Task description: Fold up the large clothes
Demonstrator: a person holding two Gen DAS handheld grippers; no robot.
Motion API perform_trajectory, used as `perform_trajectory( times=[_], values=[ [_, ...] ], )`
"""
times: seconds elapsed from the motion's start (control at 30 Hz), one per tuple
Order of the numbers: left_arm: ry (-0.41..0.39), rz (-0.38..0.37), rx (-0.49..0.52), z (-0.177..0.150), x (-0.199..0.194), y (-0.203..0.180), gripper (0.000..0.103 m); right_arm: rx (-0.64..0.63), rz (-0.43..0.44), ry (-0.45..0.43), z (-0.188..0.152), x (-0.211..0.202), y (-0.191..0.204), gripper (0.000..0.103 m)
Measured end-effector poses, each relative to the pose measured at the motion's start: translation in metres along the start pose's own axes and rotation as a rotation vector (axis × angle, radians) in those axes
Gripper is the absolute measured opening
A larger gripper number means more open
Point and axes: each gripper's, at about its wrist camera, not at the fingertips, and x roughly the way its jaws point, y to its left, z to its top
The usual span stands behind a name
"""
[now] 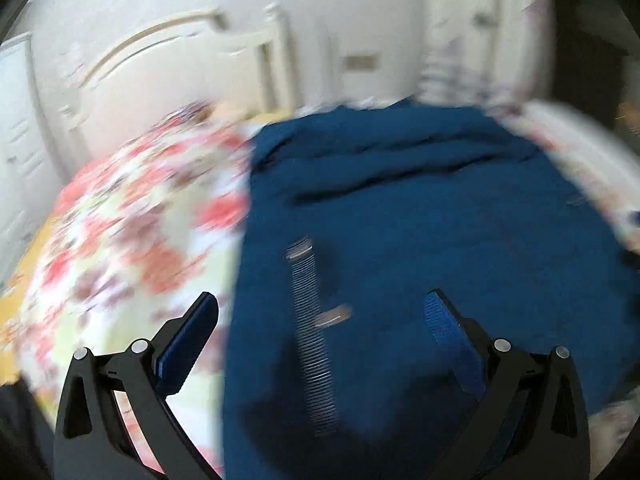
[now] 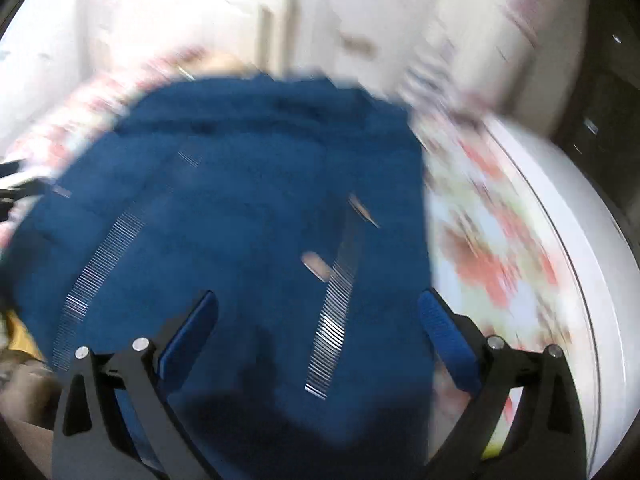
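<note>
A large dark blue garment [image 1: 420,220] with silver zippers [image 1: 310,340] lies spread on a bed with a floral cover [image 1: 132,240]. Both views are blurred by motion. My left gripper [image 1: 322,304] is open above the garment's left edge, nothing between its blue pads. In the right wrist view the same blue garment [image 2: 248,200] fills the middle, with zippers [image 2: 332,320] running down it. My right gripper [image 2: 318,304] is open over the garment's right part, holding nothing. Wrinkles cross the garment's far end.
A cream headboard [image 1: 168,52] and white wall stand behind the bed. The floral bed cover [image 2: 492,248] shows to the right of the garment, with the bed's white edge [image 2: 592,260] beyond it. Dark furniture [image 2: 608,120] stands at the far right.
</note>
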Motion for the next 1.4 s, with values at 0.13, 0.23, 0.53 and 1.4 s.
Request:
perform_trajectory(
  times=[0.13,0.23,0.53,1.4],
  values=[
    [0.131,0.040,0.136,-0.015,0.043,-0.038,0.099,-0.132,0.023,0.159,-0.020,0.051,0.043,0.100],
    [0.146,-0.027,0.052,-0.033,0.045,-0.022,0.099,-0.055,0.093,0.145,-0.028,0.039,0.021,0.100],
    [0.084,-0.042,-0.195,-0.075,-0.013,0.071,0.099,0.176,0.057,0.130,-0.090,-0.025,-0.082,0.100],
    [0.104,-0.526,-0.373,-0.100,-0.014,0.083,0.059,0.419,0.487,0.046,-0.113,-0.012,-0.101,0.049]
  ],
)
